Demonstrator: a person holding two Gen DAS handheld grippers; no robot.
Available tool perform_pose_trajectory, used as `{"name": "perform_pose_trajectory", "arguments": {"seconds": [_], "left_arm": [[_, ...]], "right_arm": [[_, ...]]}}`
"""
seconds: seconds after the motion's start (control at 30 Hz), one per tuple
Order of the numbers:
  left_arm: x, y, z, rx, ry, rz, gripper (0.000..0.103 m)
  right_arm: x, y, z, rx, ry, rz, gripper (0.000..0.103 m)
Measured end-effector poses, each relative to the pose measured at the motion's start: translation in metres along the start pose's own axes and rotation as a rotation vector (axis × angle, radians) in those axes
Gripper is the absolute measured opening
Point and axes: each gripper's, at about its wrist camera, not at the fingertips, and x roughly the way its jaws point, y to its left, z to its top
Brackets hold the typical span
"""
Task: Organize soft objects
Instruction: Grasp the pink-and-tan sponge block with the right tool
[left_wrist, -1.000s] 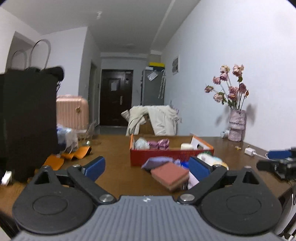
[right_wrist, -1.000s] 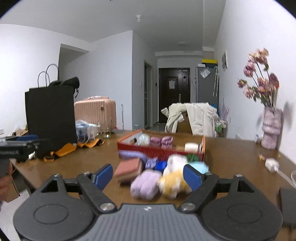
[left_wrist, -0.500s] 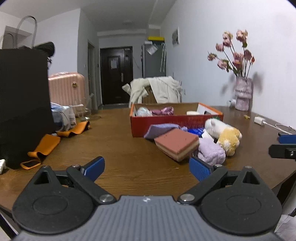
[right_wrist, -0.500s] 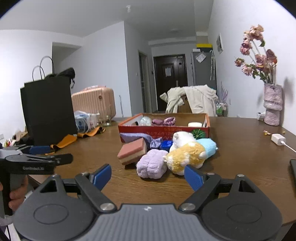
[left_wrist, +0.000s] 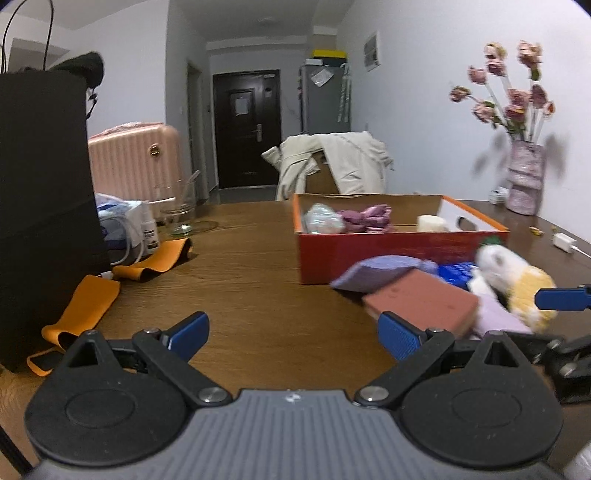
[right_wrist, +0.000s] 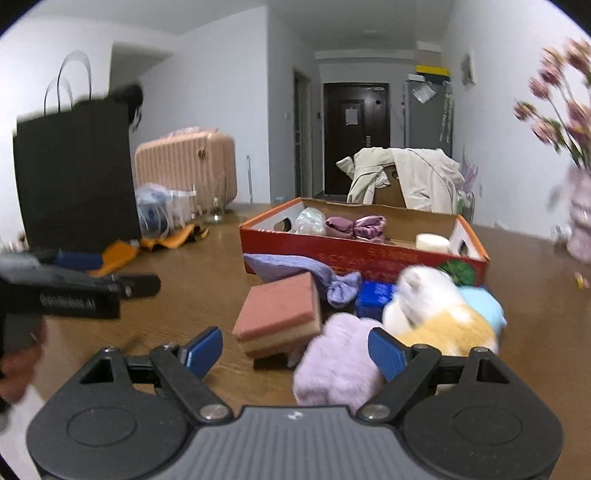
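A pile of soft things lies on the wooden table in front of an open red box (right_wrist: 332, 254): a pink sponge (right_wrist: 279, 314), a purple cloth (right_wrist: 291, 269), a lilac plush (right_wrist: 338, 363), a white-and-yellow plush (right_wrist: 436, 314) and a light blue plush (right_wrist: 484, 304). The box (left_wrist: 391, 247) holds a few small items. My right gripper (right_wrist: 295, 350) is open and empty, its fingers just short of the sponge and lilac plush. My left gripper (left_wrist: 293, 334) is open and empty over bare table, left of the sponge (left_wrist: 421, 304).
A black paper bag (left_wrist: 44, 206) stands at the table's left with orange straps (left_wrist: 96, 295) beside it. A glass (left_wrist: 179, 214) and a plastic bag sit behind. A vase of flowers (left_wrist: 522, 184) and a white charger (left_wrist: 563, 242) are at the right. A chair with a coat stands beyond.
Both grippers have moved forward toward the pile, which now looks larger and closer. The right gripper has come up to the sponge and lilac plush. Both stay open.
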Motion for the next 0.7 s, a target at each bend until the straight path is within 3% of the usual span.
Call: {"name": "perform_pose_trajectory", "arguments": {"seconds": [0.23,0.33,0.43,0.6,0.7], "left_arm": [[0.015,0.017,0.002,-0.029,0.026,0.007,0.1],[0.017,0.023,0.001,-0.04,0.031,0.015,0.1],[0.014,0.024,0.001,-0.053,0.035,0.008,0.1],[0.008,0.012,-0.002,-0.069,0.049,-0.105,0.1],[0.008,-0.001,-0.009,-0.108,0.087,-0.242,0.099]], "right_arm": [[0.06,0.027,0.012,-0.103,0.059,-0.048,0.083],[0.062,0.029,0.009,-0.102,0.09,-0.004,0.065],[0.04,0.029,0.002,-0.132,0.083,0.082,0.065],[-0.003,0.017,-0.021,-0.174,0.132,0.246,0.068],[-0.019,0.008,-0.031,-0.169,0.137,0.124,0.075]]}}
